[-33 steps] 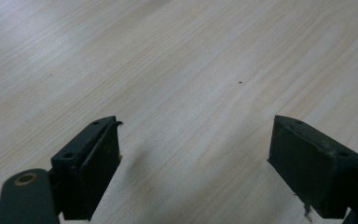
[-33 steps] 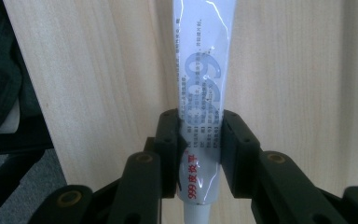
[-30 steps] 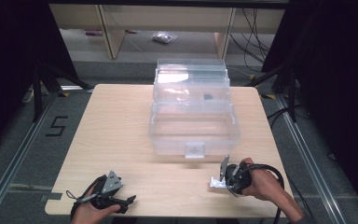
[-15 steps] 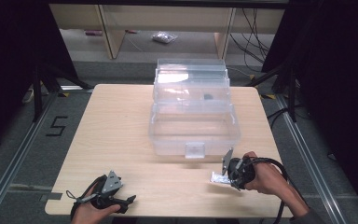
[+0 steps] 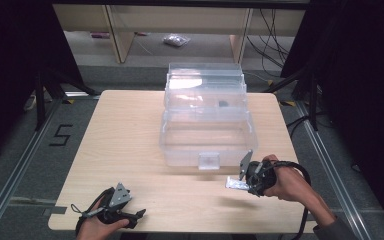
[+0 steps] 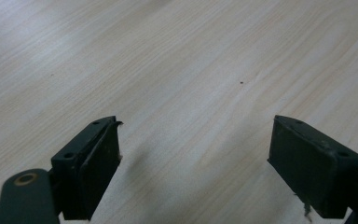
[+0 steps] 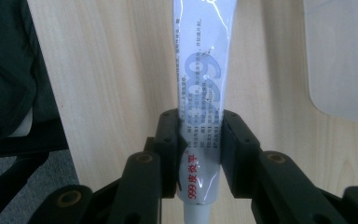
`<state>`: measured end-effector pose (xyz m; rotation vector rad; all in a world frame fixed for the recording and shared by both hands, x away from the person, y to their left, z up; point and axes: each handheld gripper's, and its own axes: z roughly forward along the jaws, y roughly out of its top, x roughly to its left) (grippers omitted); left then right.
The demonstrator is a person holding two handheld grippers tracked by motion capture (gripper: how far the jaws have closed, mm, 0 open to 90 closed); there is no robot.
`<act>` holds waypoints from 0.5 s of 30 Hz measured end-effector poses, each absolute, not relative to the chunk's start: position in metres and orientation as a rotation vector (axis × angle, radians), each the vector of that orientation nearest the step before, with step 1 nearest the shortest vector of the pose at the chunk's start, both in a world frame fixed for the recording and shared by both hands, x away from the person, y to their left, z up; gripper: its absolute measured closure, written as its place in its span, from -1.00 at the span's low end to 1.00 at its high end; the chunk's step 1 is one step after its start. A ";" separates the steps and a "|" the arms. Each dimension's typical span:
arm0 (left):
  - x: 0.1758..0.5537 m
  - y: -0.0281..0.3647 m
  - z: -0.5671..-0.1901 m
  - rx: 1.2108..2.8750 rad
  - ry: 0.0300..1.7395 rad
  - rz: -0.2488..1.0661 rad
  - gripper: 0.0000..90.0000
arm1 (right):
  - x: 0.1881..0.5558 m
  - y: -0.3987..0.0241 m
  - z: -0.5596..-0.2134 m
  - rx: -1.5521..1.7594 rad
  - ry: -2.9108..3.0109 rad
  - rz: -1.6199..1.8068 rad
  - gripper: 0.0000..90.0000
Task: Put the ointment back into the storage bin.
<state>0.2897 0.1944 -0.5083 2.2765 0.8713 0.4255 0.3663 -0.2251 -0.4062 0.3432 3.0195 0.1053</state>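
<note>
My right gripper point(image 7: 199, 140) is shut on a white tube of ointment point(image 7: 200, 79) with blue and red print, its cap end toward the camera. In the high view the right gripper point(image 5: 247, 182) holds the tube point(image 5: 234, 184) lifted just above the wooden table point(image 5: 130, 130), in front of the clear plastic box point(image 5: 206, 130). A shadow lies on the table under the tube. My left gripper point(image 5: 135, 216) rests near the table's front left edge. In the left gripper view the left gripper point(image 6: 193, 158) stands open over bare wood with nothing between its jaws.
The clear box is a tiered organiser with a front latch point(image 5: 209, 161) and a small dark item point(image 5: 223, 104) in an upper tray. Beyond the table are shelf legs and a bagged item point(image 5: 176, 40) on the floor. Cables point(image 5: 300, 120) run at the right.
My right gripper has risen with the tube and shifted a little toward the box. The left gripper has stayed where it was.
</note>
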 end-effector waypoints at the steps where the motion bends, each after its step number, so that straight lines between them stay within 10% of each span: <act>1: 0.290 0.194 -0.508 2.277 0.869 0.426 -0.65 | 0.368 -0.225 -0.402 0.355 3.012 0.100 0.57; 15: 0.289 0.194 -0.509 2.258 0.883 0.427 -0.65 | 0.382 -0.223 -0.383 0.313 3.007 0.140 0.57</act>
